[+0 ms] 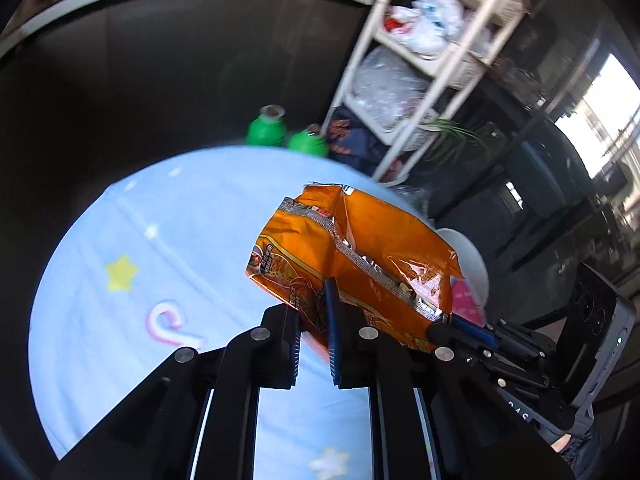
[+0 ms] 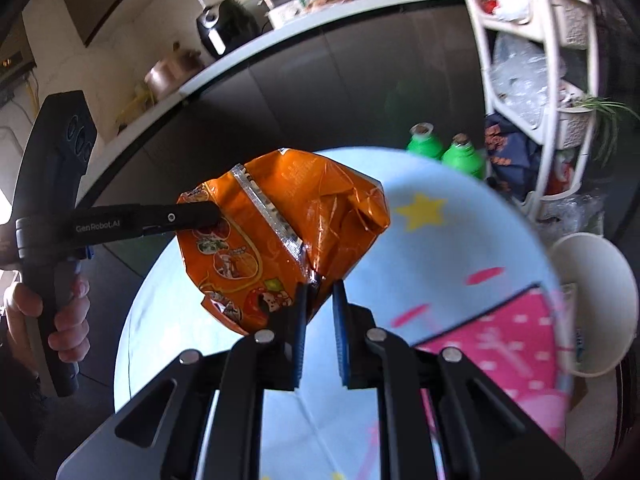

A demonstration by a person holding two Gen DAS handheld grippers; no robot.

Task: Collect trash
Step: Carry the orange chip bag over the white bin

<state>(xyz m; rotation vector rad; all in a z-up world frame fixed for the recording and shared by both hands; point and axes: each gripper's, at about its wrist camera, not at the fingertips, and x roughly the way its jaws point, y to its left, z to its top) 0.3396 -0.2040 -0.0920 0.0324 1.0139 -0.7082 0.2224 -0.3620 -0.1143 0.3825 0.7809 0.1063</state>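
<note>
**Orange snack bag pinched by both grippers, held above the table**

Status from my two wrist cams:

- Left gripper (image 1: 314, 320): fingers narrowed onto the lower edge of the orange snack bag (image 1: 348, 264). Foil sits between the pads, so it's clamped. From the right cam the same gripper (image 2: 214, 213) comes in from the left and meets the bag's upper-left side; my left hand (image 2: 52, 312) is wrapped round its handle.
- Right gripper (image 2: 320, 288): jaws nearly together, biting a crumpled corner of the bag (image 2: 280, 236) near the end of the silver seam. In the left cam it (image 1: 440, 326) shows at the bag's lower-right corner.
- Bag: crumpled, off the surface, stretched between the two grippers above the table (image 1: 132, 248). Table has a light blue cloth with a yellow star print.
- White bin (image 2: 596, 304): at the right edge of the table, open mouth facing the cam. In the left cam only its rim (image 1: 468, 256) shows behind the bag. Bag is near it, not inside.
- Pink polka-dot item (image 2: 516, 344) lies on the table just beside the bin; can't tell what it is.
- Background: two green bottles (image 2: 444, 148) past the far table edge, white shelf rack (image 2: 532, 60) stuffed with plastic bags, dark counter behind.
</note>
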